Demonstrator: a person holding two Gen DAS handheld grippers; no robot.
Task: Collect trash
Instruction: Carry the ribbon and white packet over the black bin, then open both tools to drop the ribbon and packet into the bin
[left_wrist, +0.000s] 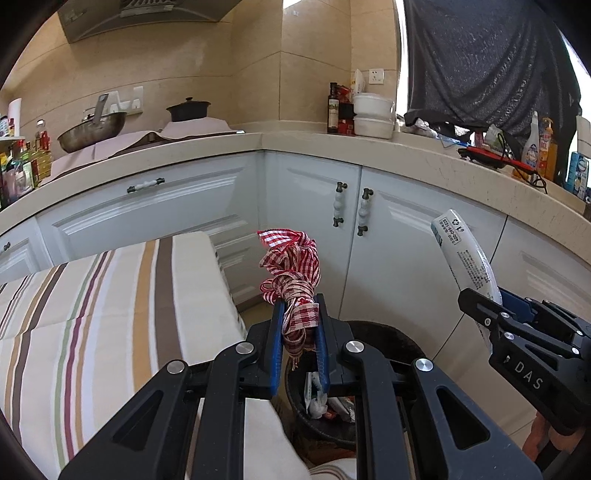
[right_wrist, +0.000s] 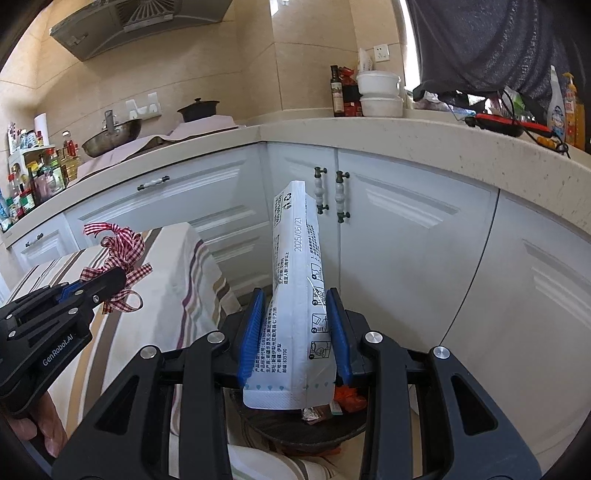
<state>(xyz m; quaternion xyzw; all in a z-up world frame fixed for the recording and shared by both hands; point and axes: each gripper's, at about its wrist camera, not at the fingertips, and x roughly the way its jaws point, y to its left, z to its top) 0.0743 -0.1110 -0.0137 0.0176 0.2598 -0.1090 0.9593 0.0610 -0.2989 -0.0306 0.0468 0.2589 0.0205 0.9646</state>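
We hold both loads: left claw (left_wrist: 298, 334) clamped on red checked ribbon (left_wrist: 291, 273), right claw (right_wrist: 295, 325) clamped on white pouch (right_wrist: 295, 280), long axis pointing up-forward. Trash bin (left_wrist: 388, 332) directly below both claws; left slightly nearer rim, we judge.

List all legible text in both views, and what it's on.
"DAS": right tool body.
"GenRobot.AI": left tool body.
"2025/05/23": white pouch.
"835700": same pouch, lower edge.
"400-": pouch top, left view; the rest is unclear.
Pouch fine print and counter bottle labels: too small.
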